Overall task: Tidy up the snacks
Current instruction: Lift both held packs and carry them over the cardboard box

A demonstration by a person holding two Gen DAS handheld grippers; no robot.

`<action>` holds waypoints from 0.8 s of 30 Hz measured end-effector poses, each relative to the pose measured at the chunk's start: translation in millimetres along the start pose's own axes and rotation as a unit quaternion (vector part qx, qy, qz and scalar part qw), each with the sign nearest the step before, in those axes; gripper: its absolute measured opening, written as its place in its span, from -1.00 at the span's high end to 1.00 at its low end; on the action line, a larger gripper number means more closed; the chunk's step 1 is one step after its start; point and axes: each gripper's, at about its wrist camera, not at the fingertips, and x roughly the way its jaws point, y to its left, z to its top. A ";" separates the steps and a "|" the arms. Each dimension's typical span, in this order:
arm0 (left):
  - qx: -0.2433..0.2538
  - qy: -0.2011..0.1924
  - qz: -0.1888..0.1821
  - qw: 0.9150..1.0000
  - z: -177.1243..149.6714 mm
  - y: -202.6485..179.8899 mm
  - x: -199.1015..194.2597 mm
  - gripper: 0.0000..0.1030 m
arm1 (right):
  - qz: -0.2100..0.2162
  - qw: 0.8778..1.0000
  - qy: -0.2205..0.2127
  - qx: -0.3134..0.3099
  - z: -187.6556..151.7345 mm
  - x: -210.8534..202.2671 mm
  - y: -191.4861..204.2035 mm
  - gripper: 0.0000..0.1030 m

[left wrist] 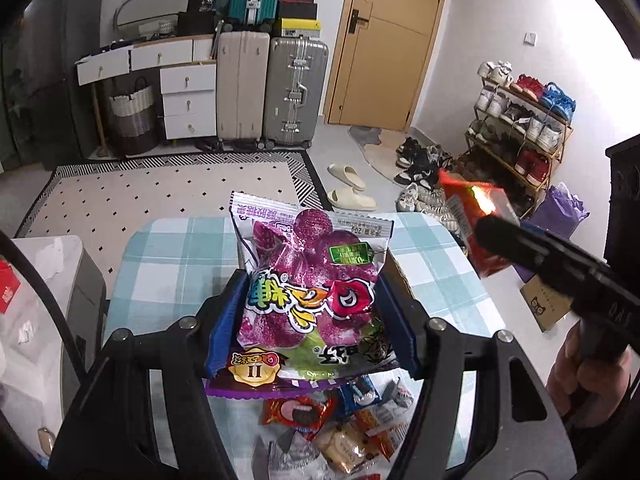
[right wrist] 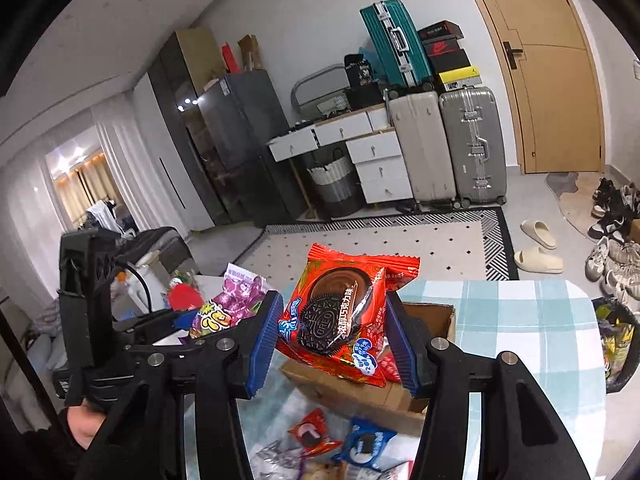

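Plainly, right gripper (right wrist: 332,334) clamps red packet (right wrist: 344,312) — "OREO".

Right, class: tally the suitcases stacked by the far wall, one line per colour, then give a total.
Teal suitcase, up on top: 1
Beige suitcase, on the floor: 1
Silver-grey suitcase, on the floor: 1
Total: 3
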 end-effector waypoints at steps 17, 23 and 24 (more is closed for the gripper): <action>-0.019 0.080 0.007 0.997 -3.3 10.1 143.1 -0.20 | -0.016 0.997 0.074 0.010 -15.4 97.9 -40.3 -0.01; -0.031 0.100 0.004 0.995 -15.8 20.5 172.8 -0.20 | -0.030 0.992 0.123 0.023 -34.8 130.2 -52.9 -0.01; -0.029 0.101 0.004 0.994 -17.1 20.6 176.8 -0.20 | -0.030 0.991 0.127 0.028 -37.3 133.7 -55.9 -0.01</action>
